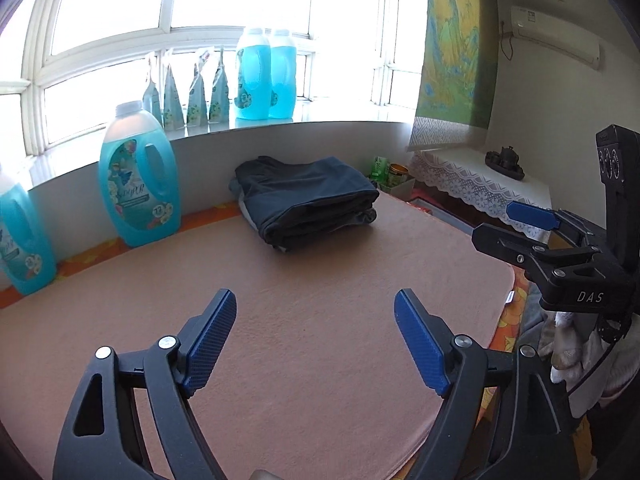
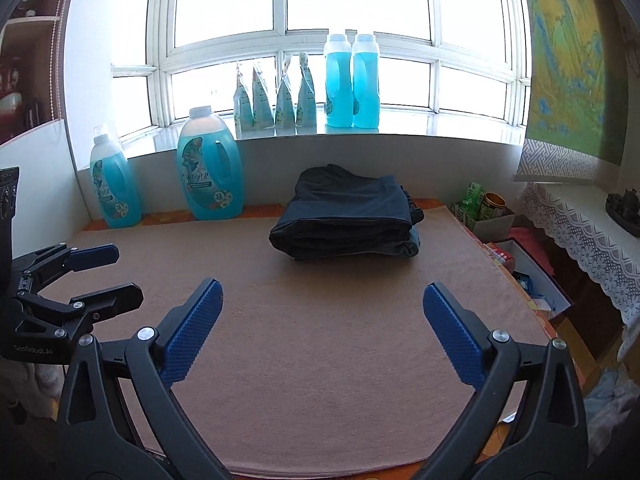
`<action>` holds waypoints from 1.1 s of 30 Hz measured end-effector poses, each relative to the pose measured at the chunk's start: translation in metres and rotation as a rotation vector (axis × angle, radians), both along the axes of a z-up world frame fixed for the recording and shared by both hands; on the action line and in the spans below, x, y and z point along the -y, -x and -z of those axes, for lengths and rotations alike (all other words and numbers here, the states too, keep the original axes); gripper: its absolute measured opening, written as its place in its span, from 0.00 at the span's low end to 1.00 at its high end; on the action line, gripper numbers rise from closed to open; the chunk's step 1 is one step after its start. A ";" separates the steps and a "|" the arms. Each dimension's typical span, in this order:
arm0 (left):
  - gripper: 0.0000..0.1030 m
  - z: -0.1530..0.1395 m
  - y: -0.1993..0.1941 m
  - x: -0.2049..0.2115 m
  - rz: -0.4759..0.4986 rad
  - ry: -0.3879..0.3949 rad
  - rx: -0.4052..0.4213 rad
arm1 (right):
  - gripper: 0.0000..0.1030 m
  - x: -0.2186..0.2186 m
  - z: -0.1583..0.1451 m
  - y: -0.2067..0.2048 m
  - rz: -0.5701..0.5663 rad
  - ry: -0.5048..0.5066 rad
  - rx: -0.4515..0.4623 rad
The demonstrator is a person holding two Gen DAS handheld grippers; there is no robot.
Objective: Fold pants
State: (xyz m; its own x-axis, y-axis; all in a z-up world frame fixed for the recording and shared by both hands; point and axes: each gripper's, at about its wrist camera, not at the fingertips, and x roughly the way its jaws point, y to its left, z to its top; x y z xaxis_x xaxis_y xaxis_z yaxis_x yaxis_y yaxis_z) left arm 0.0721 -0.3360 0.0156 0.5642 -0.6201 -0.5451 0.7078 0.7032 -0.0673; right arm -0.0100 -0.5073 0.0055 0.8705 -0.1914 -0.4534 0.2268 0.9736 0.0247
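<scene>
One folded stack of dark pants [image 2: 346,216] lies at the far end of the surface [image 2: 320,380], close to the wall under the window sill. The stack is a flat, layered bundle whose long axis runs left to right across the surface, roughly parallel to the sill; its smooth folded edge faces the near side, and gathered fabric ends show at its right end. In the left wrist view the same pants [image 1: 306,198] sit slightly angled, with the right end nearer.

Both tools are well apart from the pants and touch nothing. The left tool [image 1: 316,340] has its blue-padded fingers spread wide with only the bare surface [image 1: 320,360] between them. The right tool [image 2: 322,330] stands wide open too, empty, over the near half of the surface. Each tool also appears from the side at the edge of the other's view.

A pinkish-tan cloth covers the surface, with an orange patterned layer showing at its borders. Two large blue detergent bottles [image 2: 210,164] stand at the far left against the wall. Two more bottles [image 2: 352,82] and four pouches [image 2: 276,98] stand on the sill before a bright window. A green and yellow landscape scroll [image 2: 568,60] hangs at right, above a lace-edged cloth [image 2: 580,236].
</scene>
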 end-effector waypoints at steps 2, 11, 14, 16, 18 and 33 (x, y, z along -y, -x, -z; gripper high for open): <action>0.79 0.004 0.010 -0.008 -0.003 -0.009 -0.005 | 1.00 -0.008 0.005 0.008 0.010 -0.006 0.002; 0.79 0.023 0.042 -0.031 -0.061 -0.027 0.004 | 1.00 -0.020 0.039 0.034 0.112 -0.117 -0.015; 0.79 0.028 0.044 -0.039 -0.085 -0.019 -0.012 | 1.00 -0.024 0.044 0.037 0.140 -0.105 -0.029; 0.79 0.030 0.044 -0.042 -0.100 -0.024 -0.010 | 1.00 -0.025 0.045 0.037 0.141 -0.100 -0.035; 0.79 0.032 0.042 -0.046 -0.118 -0.024 -0.027 | 1.00 -0.026 0.045 0.035 0.140 -0.105 -0.034; 0.79 0.032 0.039 -0.052 -0.151 -0.018 -0.042 | 1.00 -0.026 0.042 0.031 0.154 -0.084 -0.020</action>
State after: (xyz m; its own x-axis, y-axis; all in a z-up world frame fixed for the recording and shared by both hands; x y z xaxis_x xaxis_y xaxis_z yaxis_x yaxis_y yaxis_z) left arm 0.0327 -0.2842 -0.0161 0.6266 -0.5198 -0.5807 0.5908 0.8027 -0.0810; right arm -0.0413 -0.4811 -0.0369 0.8243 -0.2826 -0.4907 0.3746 0.9220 0.0983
